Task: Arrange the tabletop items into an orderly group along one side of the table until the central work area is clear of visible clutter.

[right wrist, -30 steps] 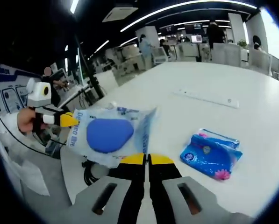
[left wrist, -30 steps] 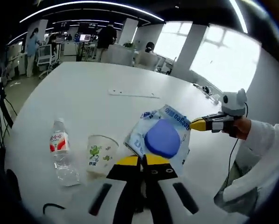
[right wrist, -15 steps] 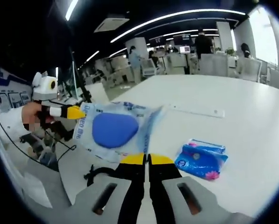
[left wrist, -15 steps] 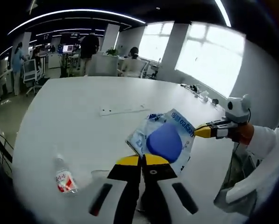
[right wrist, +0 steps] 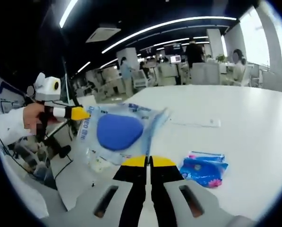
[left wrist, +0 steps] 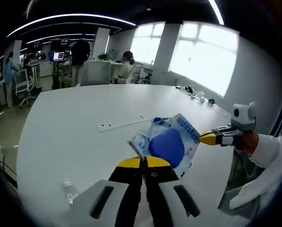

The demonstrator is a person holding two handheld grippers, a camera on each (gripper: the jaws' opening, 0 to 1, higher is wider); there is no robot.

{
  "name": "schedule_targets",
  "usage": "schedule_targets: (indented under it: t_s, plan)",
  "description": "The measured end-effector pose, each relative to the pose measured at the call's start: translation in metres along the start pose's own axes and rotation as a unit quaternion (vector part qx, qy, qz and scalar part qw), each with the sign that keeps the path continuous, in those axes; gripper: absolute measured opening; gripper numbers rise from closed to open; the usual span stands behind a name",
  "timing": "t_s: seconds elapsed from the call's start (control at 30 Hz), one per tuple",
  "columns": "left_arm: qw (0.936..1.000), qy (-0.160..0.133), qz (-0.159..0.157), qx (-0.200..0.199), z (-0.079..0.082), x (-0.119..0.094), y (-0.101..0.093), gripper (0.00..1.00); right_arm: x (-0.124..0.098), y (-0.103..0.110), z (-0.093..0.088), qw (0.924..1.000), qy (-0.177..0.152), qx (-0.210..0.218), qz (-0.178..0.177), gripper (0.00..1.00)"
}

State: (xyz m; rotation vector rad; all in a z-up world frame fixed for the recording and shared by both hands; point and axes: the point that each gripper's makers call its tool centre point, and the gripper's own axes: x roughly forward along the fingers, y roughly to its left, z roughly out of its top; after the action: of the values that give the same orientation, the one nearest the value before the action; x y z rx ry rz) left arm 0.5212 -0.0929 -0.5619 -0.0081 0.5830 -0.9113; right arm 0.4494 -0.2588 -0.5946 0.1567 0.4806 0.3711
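A clear plastic bag [left wrist: 171,142] with blue print and a blue oval pad inside hangs in the air above the white table [left wrist: 70,113]. My left gripper [left wrist: 143,162] is shut on the bag's near edge. My right gripper [left wrist: 208,138] comes in from the right, held by a hand, and pinches the bag's printed end. In the right gripper view the same bag [right wrist: 119,132] is stretched between my right gripper [right wrist: 149,161], shut on its lower edge, and my left gripper [right wrist: 79,113] at the left. A blue tissue pack [right wrist: 203,169] lies on the table to the right.
A clear water bottle [left wrist: 69,190] lies low at the left, near the table's edge. A thin white strip [left wrist: 122,124] lies flat mid-table. Office desks, chairs and standing people fill the background. Bright windows are at the right in the left gripper view.
Both grippers have risen with the bag, lifting it off the table. The bottle and paper cup have slid toward the bottom of the left gripper view; the cup has dropped out of it.
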Motion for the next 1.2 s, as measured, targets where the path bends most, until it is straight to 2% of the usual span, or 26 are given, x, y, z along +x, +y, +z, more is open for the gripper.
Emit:
schedule_targets:
  t_s: [0.27,0.5,0.67,0.93,1.2]
  plan:
    - [1.0,0.007,-0.003,0.002,0.004,0.009,0.019,0.0,0.017,0.001,0.002,0.9999,-0.004,0.009,-0.008,0.0]
    - [0.9998,0.02,-0.001,0.0,-0.003,0.028,0.037,0.0,0.039,-0.007,-0.011,0.9997,0.013,0.018,-0.013,0.0]
    - [0.9995,0.029,0.0,-0.011,-0.012,0.047,0.048,0.0,0.052,-0.016,-0.021,0.9993,0.024,0.024,-0.015,0.0]
    - [0.998,0.059,-0.002,-0.022,-0.037,0.081,0.063,0.0,0.075,-0.035,-0.045,0.9978,0.057,0.017,-0.028,0.0]
    - [0.9967,0.076,-0.011,-0.025,-0.053,0.104,0.075,0.0,0.089,-0.051,-0.064,0.9961,0.075,0.028,-0.037,0.0]
